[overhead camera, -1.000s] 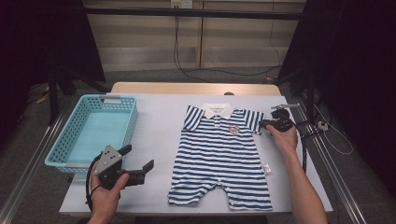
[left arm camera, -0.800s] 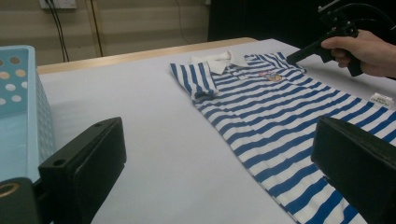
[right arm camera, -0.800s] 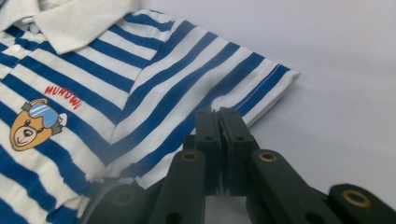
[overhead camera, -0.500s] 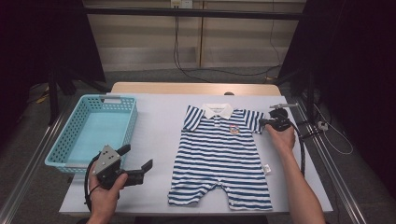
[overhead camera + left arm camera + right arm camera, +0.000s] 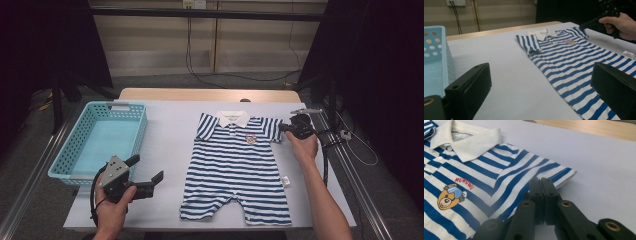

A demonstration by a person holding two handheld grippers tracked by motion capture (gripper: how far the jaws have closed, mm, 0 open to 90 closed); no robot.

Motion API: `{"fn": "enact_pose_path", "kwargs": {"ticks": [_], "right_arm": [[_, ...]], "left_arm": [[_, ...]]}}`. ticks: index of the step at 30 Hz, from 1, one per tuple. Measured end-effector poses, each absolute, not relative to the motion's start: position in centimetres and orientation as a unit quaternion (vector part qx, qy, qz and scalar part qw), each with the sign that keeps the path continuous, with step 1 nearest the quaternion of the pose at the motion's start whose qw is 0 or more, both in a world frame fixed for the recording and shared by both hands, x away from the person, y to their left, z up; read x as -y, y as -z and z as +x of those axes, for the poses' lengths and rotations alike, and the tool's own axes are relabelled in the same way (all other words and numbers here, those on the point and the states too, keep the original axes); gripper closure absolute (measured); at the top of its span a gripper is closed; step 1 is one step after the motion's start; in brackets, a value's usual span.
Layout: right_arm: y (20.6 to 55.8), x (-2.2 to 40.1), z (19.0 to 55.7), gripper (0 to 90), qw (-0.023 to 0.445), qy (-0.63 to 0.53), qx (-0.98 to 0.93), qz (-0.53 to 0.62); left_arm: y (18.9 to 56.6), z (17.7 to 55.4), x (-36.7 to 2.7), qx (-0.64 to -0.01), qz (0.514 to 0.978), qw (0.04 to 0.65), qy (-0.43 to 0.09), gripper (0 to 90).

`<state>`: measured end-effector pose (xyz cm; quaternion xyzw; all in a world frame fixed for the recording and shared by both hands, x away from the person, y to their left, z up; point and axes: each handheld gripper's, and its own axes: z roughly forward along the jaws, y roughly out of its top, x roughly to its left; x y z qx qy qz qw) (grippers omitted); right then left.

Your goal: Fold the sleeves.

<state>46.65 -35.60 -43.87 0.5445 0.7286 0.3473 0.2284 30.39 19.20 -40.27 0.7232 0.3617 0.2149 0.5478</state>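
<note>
A white table [image 5: 165, 135] is laid out with everything on it, biggest first. A blue-and-white striped romper [image 5: 237, 167] is spread flat toward the right, collar at the far end and legs at the near edge, presumably smoothed out like that so it can be folded. A bear patch [image 5: 450, 195] is printed on its chest. On the left a turquoise basket [image 5: 100, 145] is parked with nothing in it, probably meant as the drop-off spot once the garment is bundled up.

The right gripper [image 5: 541, 185] is clenched, and its jaws have just been closing; in the right gripper view they're pressed together right over the hem of the far right sleeve [image 5: 559, 176]. It looks like the striped fabric is pinched, though the cloth between the pads can't quite be made out. That corner is likely being grabbed so the sleeve can be folded inward.

The left gripper [image 5: 150, 180] is held released, jaws spread wide, hovering near the front left of the table, well apart from the romper, nothing between them. It seems to be kept waiting for its turn.
</note>
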Motion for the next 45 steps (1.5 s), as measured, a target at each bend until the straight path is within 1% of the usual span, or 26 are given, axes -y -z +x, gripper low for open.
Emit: {"fn": "enact_pose_path", "kwargs": {"ticks": [5, 17, 25, 32, 45], "right_arm": [[43.8, 35.9, 46.6, 88.8, 0.231, -0.347, -0.729, 0.543], [43.4, 34.4, 46.5, 88.7, 0.226, -0.363, -0.735, 0.526], [43.1, 32.6, 46.6, 88.5, 0.204, -0.383, -0.743, 0.509], [43.4, 31.3, 46.8, 88.2, 0.196, -0.389, -0.749, 0.499], [44.3, 30.4, 47.2, 86.8, 0.187, -0.392, -0.754, 0.493]], "left_arm": [[40.3, 30.4, -19.2, -0.361, 0.724, 0.547, -0.216, 3.3], [40.2, 30.4, -19.2, -0.36, 0.724, 0.547, -0.215, 3.3], [40.3, 30.4, -19.2, -0.36, 0.723, 0.55, -0.213, 3.3], [40.3, 30.4, -19.1, -0.361, 0.722, 0.55, -0.212, 3.3], [40.3, 30.4, -19.2, -0.362, 0.723, 0.55, -0.212, 3.4]]}}
